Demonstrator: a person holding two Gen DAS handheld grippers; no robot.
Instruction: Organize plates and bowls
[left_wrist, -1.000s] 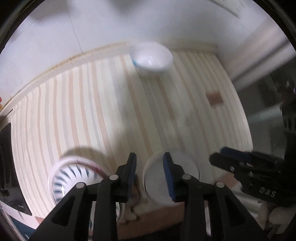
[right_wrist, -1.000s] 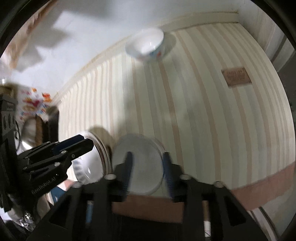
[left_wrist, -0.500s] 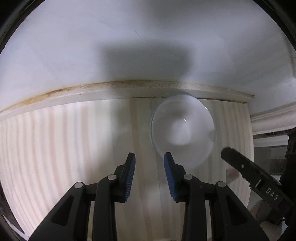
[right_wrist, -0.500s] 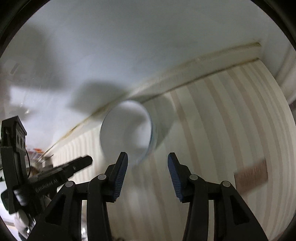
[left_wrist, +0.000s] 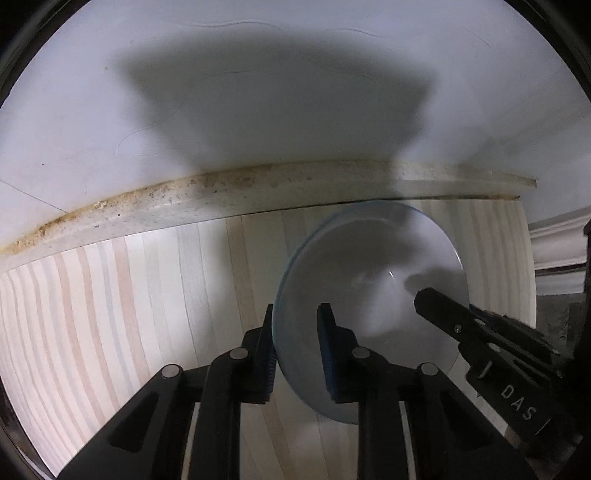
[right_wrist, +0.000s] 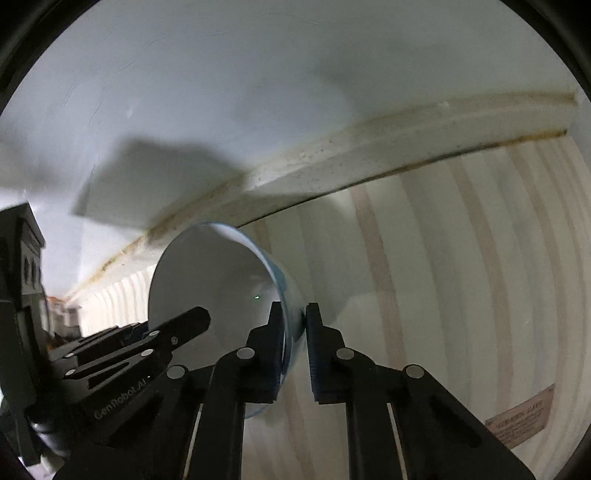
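A white bowl with a pale blue rim (left_wrist: 369, 280) sits on the striped table near the back wall; it also shows in the right wrist view (right_wrist: 207, 280). My left gripper (left_wrist: 295, 347) straddles the bowl's left rim, one finger outside and one inside, with a gap still showing between the jaws and the rim. My right gripper (right_wrist: 295, 343) has its two fingers closed tight on the bowl's right rim. Each gripper shows in the other's view, the right one from the left wrist (left_wrist: 476, 339) and the left one from the right wrist (right_wrist: 144, 343).
The striped table (left_wrist: 110, 302) ends at a stained white ledge (left_wrist: 221, 195) under a white wall. A brown label (right_wrist: 521, 417) lies on the table to the right. Clutter shows at the far left edge (right_wrist: 59, 314).
Both grippers have moved from the near plates across the table to the bowl at the back. The left now straddles its left rim and the right has closed on its right rim.
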